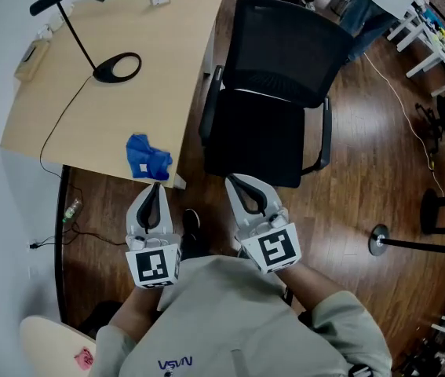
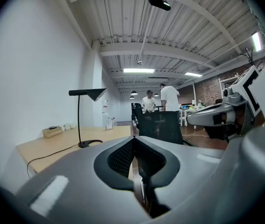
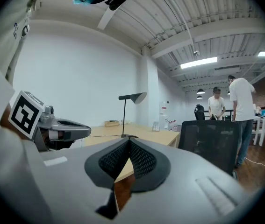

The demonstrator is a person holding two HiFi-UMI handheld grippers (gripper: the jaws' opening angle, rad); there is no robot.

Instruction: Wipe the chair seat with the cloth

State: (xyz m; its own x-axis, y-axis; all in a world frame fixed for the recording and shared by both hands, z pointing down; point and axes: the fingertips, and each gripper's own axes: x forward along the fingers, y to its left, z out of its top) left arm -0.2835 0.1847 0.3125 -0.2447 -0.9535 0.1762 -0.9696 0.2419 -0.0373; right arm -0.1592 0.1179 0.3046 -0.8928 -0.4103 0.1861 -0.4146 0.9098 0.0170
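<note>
Just ahead of the left claw (image 1: 156,187), the cloth (image 1: 148,157) lies unclaimed on the counter (image 1: 89,124) corner. Right claw (image 1: 234,181) fronts the chair seat (image 1: 261,144). Both claws fully closed, empty; pickup evidently pending.

Bright, even office light; heavy fisheye bending in the gripper views.
Ceiling tube lamps (image 2: 138,70) glow at 12 o'clock; the wood floor (image 1: 379,155) shines softly at 3 o'clock; the black chair seat (image 1: 261,144) loses detail; corners are black.
</note>
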